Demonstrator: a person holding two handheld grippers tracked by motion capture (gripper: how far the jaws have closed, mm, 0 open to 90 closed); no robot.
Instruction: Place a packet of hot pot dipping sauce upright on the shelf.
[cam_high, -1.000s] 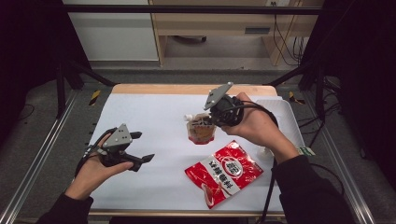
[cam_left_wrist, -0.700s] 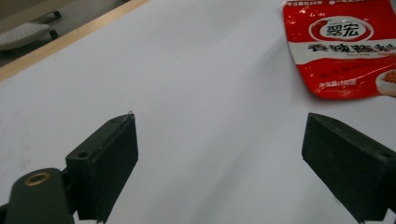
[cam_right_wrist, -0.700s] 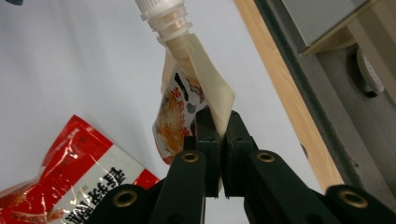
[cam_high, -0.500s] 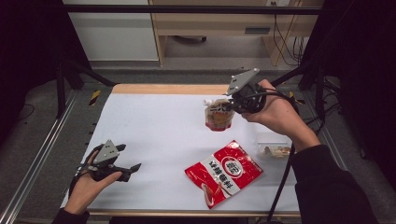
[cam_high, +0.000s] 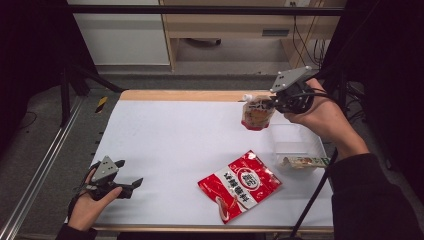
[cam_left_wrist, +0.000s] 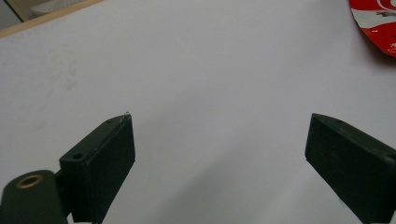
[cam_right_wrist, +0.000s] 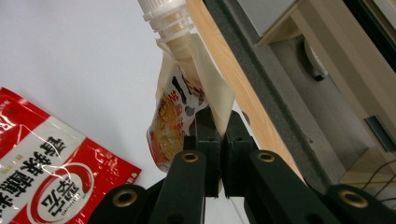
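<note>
Carrying step, by the look of it: right claw (cam_right_wrist: 218, 154) pinching a small spouted soft pouch with orange-red print (cam_right_wrist: 180, 109) by its edge, aloft over the white tabletop (cam_high: 175, 140). Long axis upright, white spout (cam_right_wrist: 164, 14) uppermost. Next, presumably, lowering into the clear tray (cam_high: 295, 145) just below. Far off, left claw (cam_high: 131, 184) spread, empty.

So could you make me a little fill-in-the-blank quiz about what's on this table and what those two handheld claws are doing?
1. The right gripper is shut on the edge of a spouted ____ held above the table.
2. The left gripper has its jaws ____ and holds nothing.
3. The flat packet lying on the table is mostly ____ in colour.
4. A clear container stands near the table's ____ edge.

Missing words: pouch; open; red; right
</note>
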